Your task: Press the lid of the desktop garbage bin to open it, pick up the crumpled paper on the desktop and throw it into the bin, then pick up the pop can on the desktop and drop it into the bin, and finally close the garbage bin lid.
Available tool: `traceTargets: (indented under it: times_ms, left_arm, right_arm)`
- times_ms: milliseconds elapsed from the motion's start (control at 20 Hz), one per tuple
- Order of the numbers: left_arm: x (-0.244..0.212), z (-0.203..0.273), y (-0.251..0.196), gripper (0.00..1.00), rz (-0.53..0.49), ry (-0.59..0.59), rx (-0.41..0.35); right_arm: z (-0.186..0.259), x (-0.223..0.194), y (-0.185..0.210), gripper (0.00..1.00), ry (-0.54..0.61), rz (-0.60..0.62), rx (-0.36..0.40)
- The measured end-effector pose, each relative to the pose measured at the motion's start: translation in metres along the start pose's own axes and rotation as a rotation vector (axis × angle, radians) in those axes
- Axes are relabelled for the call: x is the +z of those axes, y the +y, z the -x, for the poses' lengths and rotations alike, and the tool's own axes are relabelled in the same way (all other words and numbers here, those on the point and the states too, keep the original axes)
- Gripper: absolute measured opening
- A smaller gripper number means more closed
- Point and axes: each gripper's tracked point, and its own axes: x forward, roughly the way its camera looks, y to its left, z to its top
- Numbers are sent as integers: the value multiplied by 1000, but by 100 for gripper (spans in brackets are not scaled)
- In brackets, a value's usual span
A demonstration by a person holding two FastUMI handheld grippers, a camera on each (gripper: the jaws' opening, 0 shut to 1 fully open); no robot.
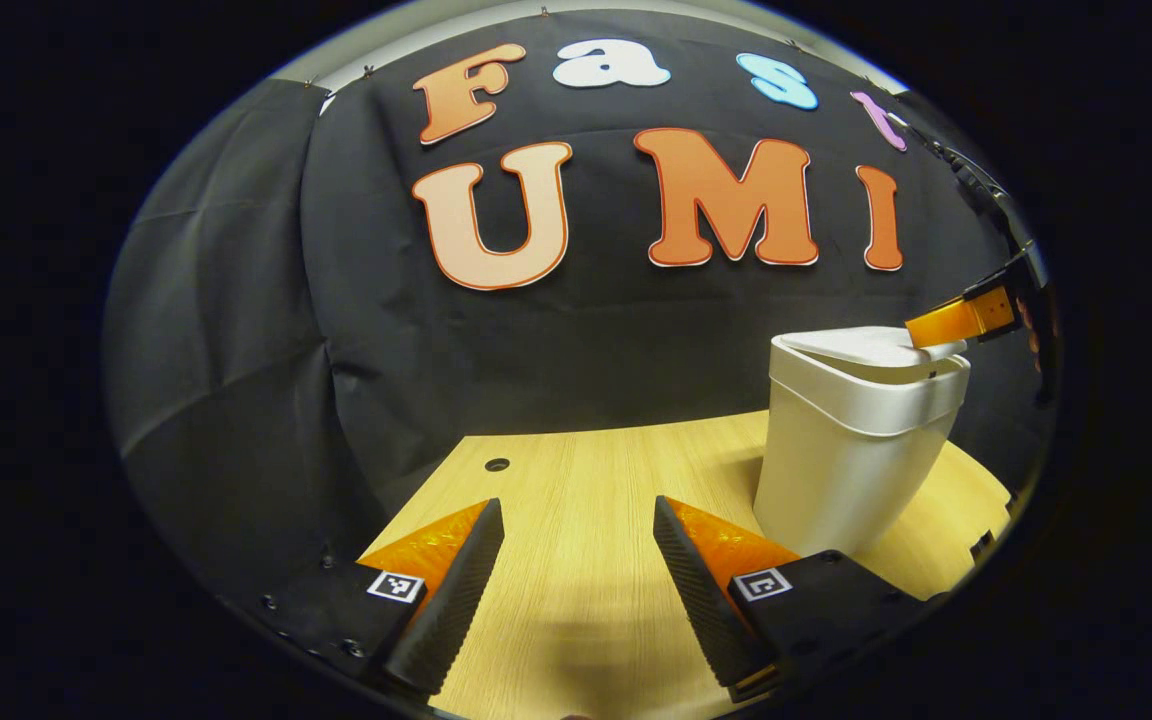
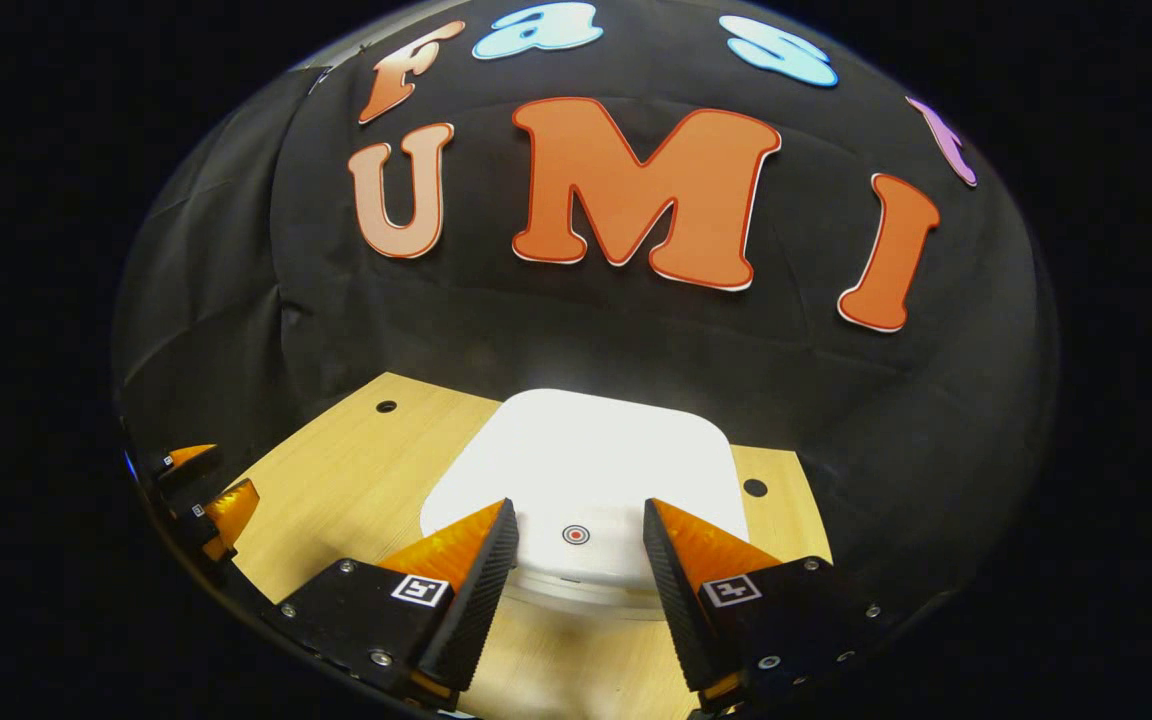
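Note:
The white desktop bin stands on the right of the wooden table. Its lid lies down on the rim. In the left gripper view the right gripper's fingers hover at the lid's right edge; I cannot tell whether they touch it. From the right gripper view I look down on the lid, which has a small red ring mark. My right gripper is open, its fingertips either side of that mark. My left gripper is open over bare table, left of the bin, holding nothing.
Black cloth walls close in behind the table and on both sides. Small round holes dot the tabletop. At the far left edge of the right gripper view, the left gripper sits low over the table.

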Motion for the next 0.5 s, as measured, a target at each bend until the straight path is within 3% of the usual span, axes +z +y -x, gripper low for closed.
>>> traceTargets:
  times_ms: [250,500]
  left_arm:
    - [-1,-3,0,96,7,13,0]
    - [-4,-10,-4,96,14,33,-6]
  right_arm:
    - [-4,-9,6,76,22,-55,20]
    - [-8,-13,4,76,27,-86,-16]
